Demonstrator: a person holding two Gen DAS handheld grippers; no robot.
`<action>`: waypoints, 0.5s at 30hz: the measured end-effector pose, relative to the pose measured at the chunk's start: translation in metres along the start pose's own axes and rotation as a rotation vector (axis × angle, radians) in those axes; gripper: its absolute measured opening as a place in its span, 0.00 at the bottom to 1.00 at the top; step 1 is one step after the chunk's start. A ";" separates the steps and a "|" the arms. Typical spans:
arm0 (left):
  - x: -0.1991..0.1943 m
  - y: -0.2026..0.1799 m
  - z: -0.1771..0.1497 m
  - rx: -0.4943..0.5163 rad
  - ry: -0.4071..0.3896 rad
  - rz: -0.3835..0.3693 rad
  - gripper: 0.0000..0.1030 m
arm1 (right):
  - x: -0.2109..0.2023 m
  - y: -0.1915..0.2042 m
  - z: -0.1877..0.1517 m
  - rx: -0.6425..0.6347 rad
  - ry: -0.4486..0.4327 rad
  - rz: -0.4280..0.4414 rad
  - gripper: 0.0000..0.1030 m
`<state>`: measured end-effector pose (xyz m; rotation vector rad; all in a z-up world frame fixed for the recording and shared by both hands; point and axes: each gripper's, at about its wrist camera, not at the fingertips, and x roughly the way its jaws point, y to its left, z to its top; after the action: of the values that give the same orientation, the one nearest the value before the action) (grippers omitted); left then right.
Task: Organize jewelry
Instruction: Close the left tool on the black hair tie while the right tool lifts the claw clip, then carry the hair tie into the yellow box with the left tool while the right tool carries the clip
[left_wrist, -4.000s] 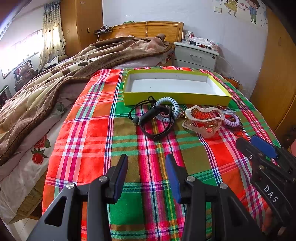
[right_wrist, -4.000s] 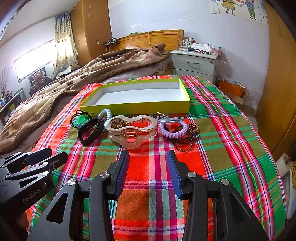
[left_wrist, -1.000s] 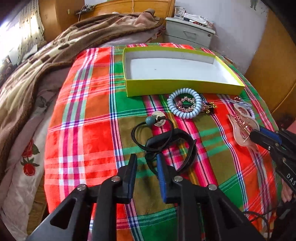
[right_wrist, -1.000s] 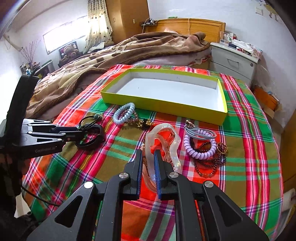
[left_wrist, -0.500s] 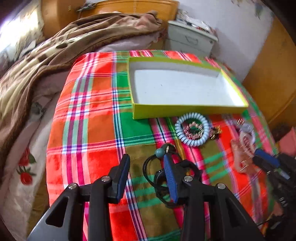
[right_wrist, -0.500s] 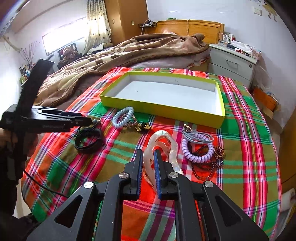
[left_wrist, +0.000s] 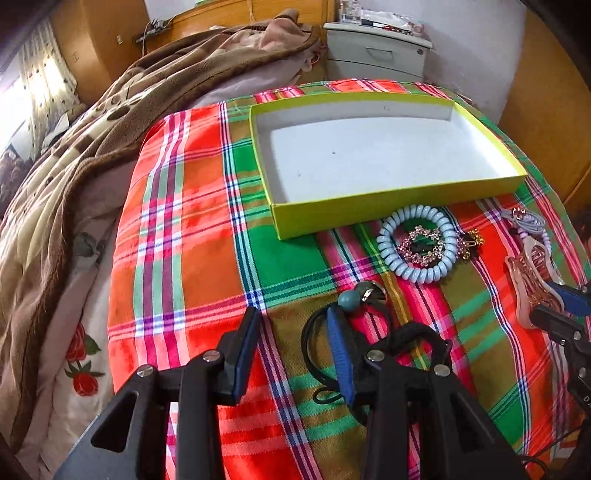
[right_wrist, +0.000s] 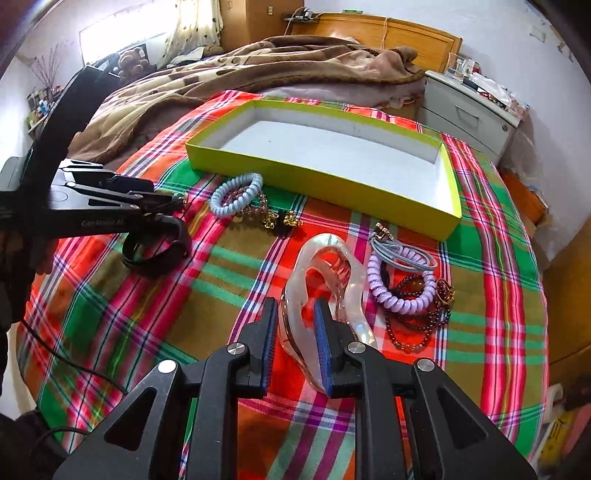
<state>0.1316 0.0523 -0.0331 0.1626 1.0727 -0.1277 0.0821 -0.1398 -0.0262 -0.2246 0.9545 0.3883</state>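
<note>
A yellow-green box (left_wrist: 399, 206) (right_wrist: 332, 184) with a white inside sits on the plaid cloth. My left gripper (left_wrist: 293, 326) is open; its right finger lies over the black hair ties and black band (left_wrist: 421, 341) (right_wrist: 159, 247). My right gripper (right_wrist: 295, 323) is shut on a clear pink hair claw (right_wrist: 325, 266) (left_wrist: 532, 273). A pale blue coil tie (left_wrist: 417, 243) (right_wrist: 236, 194) rings a pink bead bracelet. A purple coil tie (right_wrist: 399, 291) lies on dark bead bracelets and a grey cord.
A plaid cloth (left_wrist: 192, 236) covers the bed end. A brown blanket (left_wrist: 74, 147) is heaped to the left and back. A white nightstand (left_wrist: 376, 51) stands behind, with wooden wardrobe panels at the right.
My left gripper opened and slid left, off the black ties. My right gripper closed on the hair claw and has lifted and turned it.
</note>
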 end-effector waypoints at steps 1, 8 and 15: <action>0.000 -0.001 0.000 0.004 -0.001 -0.003 0.36 | 0.000 -0.001 0.000 0.011 -0.001 0.004 0.20; 0.000 -0.008 0.003 0.036 -0.004 -0.053 0.10 | -0.001 -0.003 -0.002 0.026 -0.010 -0.003 0.15; -0.004 -0.007 -0.001 0.005 -0.019 -0.116 0.02 | -0.005 -0.007 0.000 0.058 -0.037 0.005 0.13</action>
<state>0.1274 0.0461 -0.0302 0.1028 1.0625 -0.2361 0.0825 -0.1474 -0.0214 -0.1621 0.9285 0.3681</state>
